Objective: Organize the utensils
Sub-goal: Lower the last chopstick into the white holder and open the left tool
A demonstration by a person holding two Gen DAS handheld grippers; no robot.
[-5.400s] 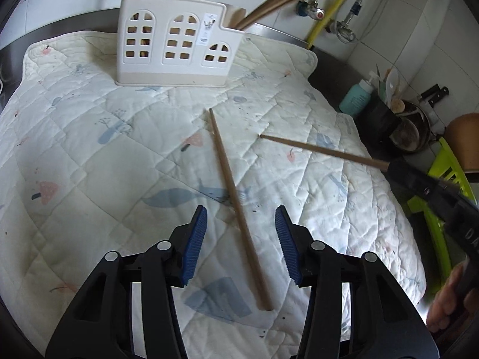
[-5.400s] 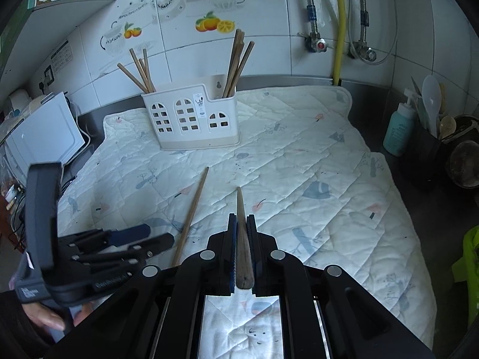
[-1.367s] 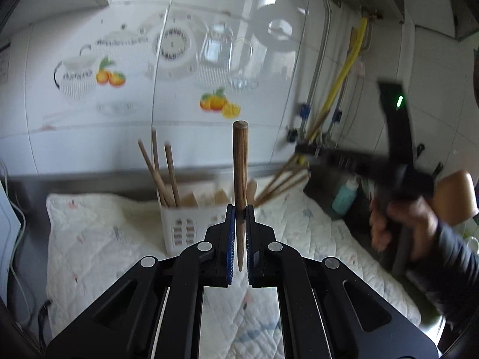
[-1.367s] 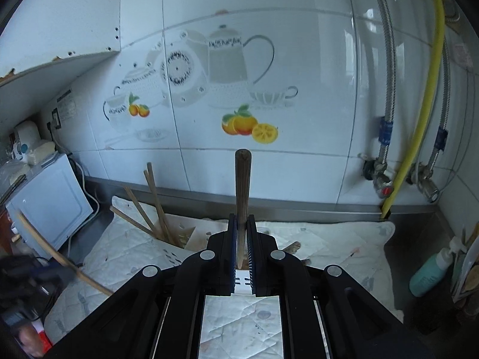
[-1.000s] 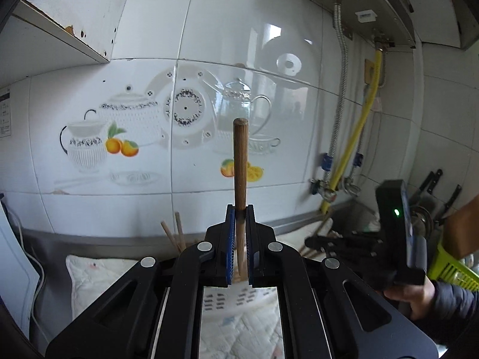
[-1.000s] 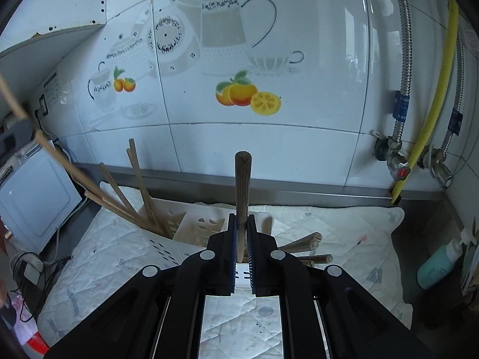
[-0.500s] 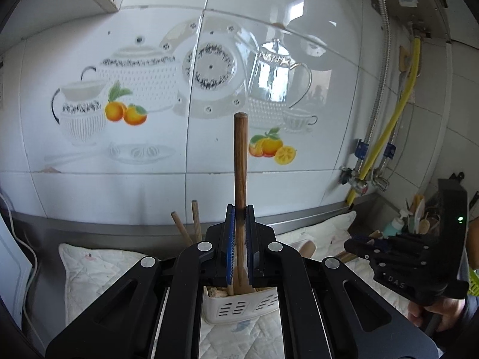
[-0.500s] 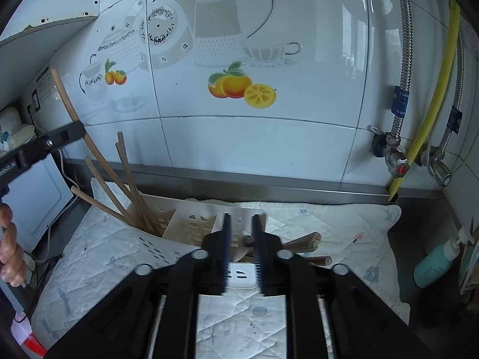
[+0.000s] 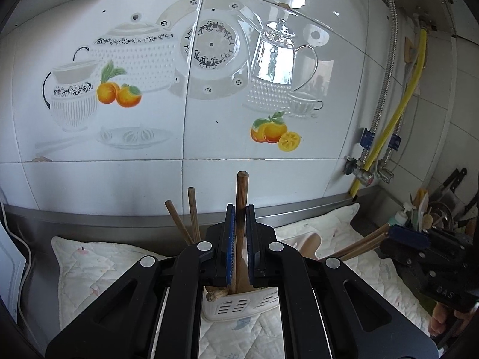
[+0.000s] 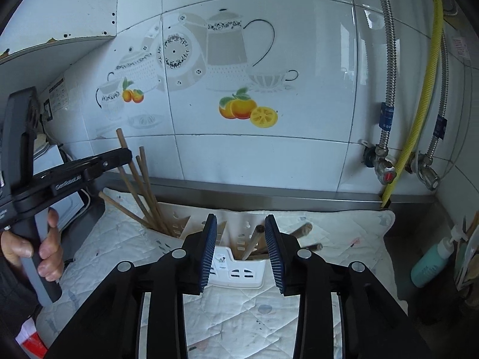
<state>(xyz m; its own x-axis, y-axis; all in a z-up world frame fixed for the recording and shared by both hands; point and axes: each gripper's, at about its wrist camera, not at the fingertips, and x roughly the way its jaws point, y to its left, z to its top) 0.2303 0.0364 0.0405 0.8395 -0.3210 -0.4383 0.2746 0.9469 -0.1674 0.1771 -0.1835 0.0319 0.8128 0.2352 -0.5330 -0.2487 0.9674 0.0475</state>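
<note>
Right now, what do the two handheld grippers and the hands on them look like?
Both the left gripper and the right gripper are matte black plastic with silver pivot bolts and ribbed blue pads. White lettering marks their sides. A bare hand below a dark sleeve grips the grey handle.

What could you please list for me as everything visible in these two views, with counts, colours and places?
caddy: one, white, on the quilt by the wall
chopsticks: several, brown wood, standing in the caddy
held chopstick: one, brown, upright over the caddy
quilt: one, white, patterned, covering the counter
bottle: one, teal, far right
hose: one, yellow, on the right wall
tiles: white, teapot and orange prints
left gripper: black, blue fingers, shut on held chopstick
right gripper: black, blue fingers, open above the caddy
</note>
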